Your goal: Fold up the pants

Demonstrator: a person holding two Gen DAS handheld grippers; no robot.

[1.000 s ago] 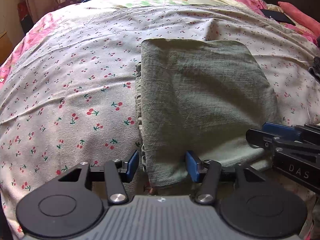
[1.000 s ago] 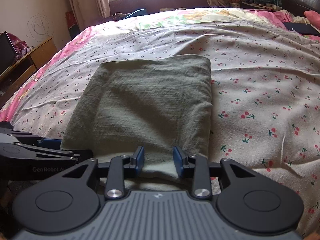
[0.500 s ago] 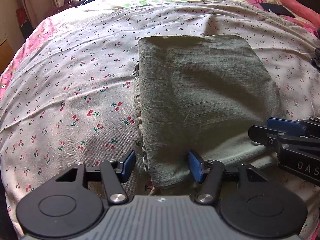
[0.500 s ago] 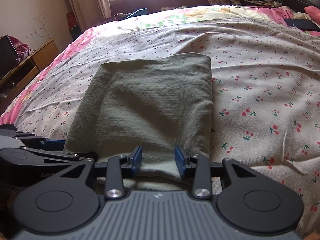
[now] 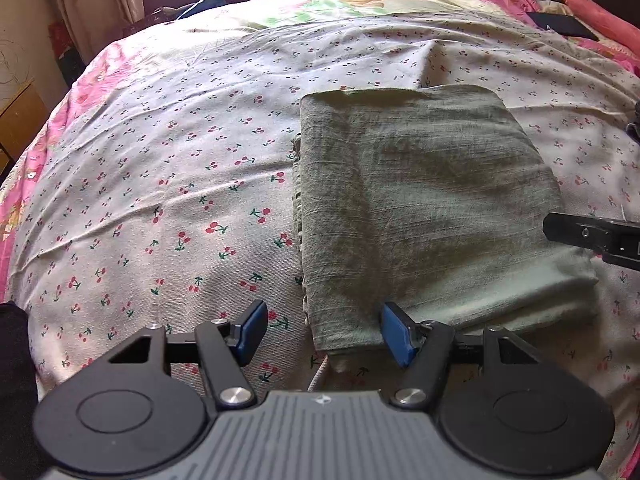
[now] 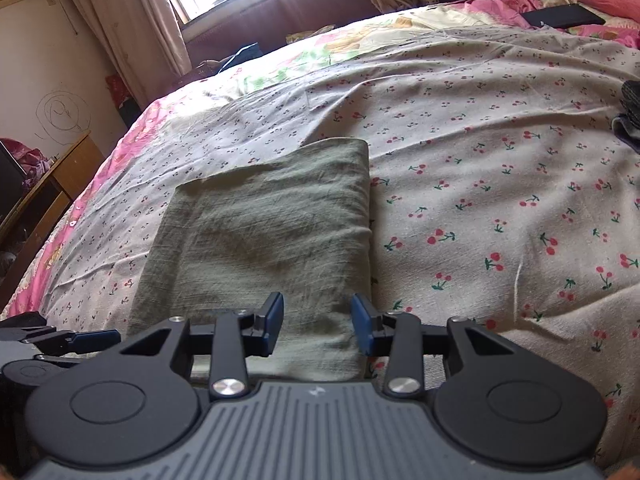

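Pants left folded on bed. Left gripper opened wider than before; right gripper released, drawn back from hem.

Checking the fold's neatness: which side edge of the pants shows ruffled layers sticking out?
The pants' left edge, nearest the left gripper; the opposite side looks smooth.

bed: wide, covered by white cherry-print sheet, creased
pants: grey-green, folded to flat rectangle, lying on sheet near the bed's near edge
far edge: pink floral cover; dark flat item on it
right edge: dark cloth
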